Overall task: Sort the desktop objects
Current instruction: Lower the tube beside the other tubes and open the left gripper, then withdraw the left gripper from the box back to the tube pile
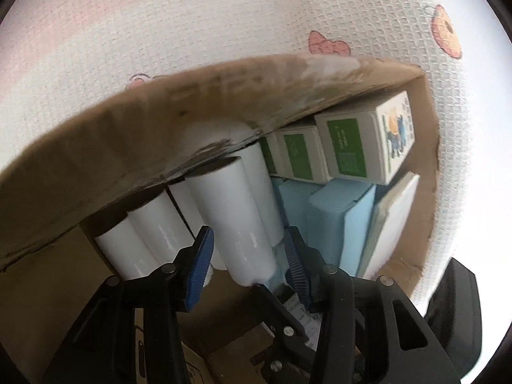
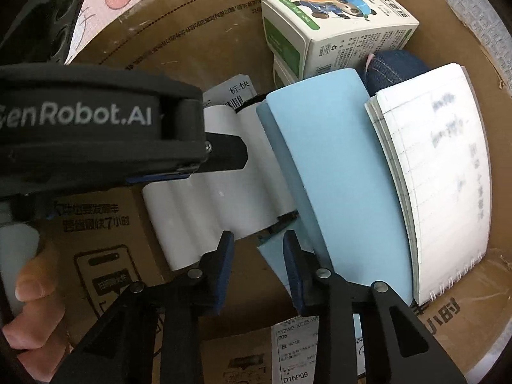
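Here my left gripper (image 1: 248, 264) straddles, jaws apart, a white roll (image 1: 238, 220) lying lengthwise ahead in the cardboard box (image 1: 96, 166); my right gripper (image 2: 257, 267) hangs empty, narrowly parted.

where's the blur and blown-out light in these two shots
Left wrist: the tablecloth is washed out near white, the cardboard flap is smeared, and the white rolls show glare streaks. Right wrist: the notebook writing is blurred and the box walls bow from the fisheye.

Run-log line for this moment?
left gripper: open, straddling white roll | right gripper: open beside blue box | both inside cardboard box
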Demonstrator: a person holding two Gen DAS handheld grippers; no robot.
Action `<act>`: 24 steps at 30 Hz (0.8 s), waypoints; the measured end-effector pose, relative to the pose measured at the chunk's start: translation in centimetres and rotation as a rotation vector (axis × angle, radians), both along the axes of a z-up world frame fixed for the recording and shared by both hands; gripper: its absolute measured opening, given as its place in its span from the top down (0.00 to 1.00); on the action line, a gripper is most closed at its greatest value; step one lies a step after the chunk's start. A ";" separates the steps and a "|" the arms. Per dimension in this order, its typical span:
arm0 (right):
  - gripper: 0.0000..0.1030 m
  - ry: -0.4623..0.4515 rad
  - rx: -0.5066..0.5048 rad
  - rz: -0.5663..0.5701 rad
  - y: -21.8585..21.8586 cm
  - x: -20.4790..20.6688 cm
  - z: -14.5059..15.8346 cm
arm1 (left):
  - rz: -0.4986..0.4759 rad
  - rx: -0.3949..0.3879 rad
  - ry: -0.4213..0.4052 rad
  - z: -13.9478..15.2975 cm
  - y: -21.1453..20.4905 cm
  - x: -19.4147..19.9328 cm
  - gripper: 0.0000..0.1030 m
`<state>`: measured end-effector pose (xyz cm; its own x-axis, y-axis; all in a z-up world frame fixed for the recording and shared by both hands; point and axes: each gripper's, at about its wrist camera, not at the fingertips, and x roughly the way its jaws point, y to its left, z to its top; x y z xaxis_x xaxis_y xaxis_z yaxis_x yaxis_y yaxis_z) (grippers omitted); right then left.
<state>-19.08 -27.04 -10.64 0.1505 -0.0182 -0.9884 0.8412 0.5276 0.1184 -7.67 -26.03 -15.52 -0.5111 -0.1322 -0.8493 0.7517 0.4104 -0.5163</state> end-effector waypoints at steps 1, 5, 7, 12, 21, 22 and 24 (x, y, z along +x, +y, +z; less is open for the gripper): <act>0.73 0.001 0.002 -0.002 0.1 -0.1 -0.1 | -0.004 0.001 0.009 0.0 0.1 0.3 0.51; 0.73 -0.007 0.016 -0.019 0.1 -0.5 -0.3 | -0.025 -0.021 0.028 0.4 0.4 0.9 0.72; 0.73 -0.004 0.012 -0.017 0.2 -0.6 -0.3 | -0.039 -0.012 -0.017 0.4 0.5 0.9 0.80; 0.73 -0.009 0.009 -0.020 0.5 -0.9 -0.3 | -0.046 0.002 -0.085 0.5 0.8 -0.3 0.81; 0.73 -0.024 -0.042 -0.011 1.8 -1.3 1.1 | -0.007 -0.056 -0.121 2.6 3.9 -2.7 0.81; 0.73 -0.030 -0.055 0.006 2.2 -1.2 1.5 | 0.010 -0.071 -0.117 3.0 4.1 -2.4 0.81; 0.73 -0.036 -0.073 0.018 2.7 -1.1 2.1 | 0.018 -0.083 -0.111 3.3 4.3 -2.0 0.81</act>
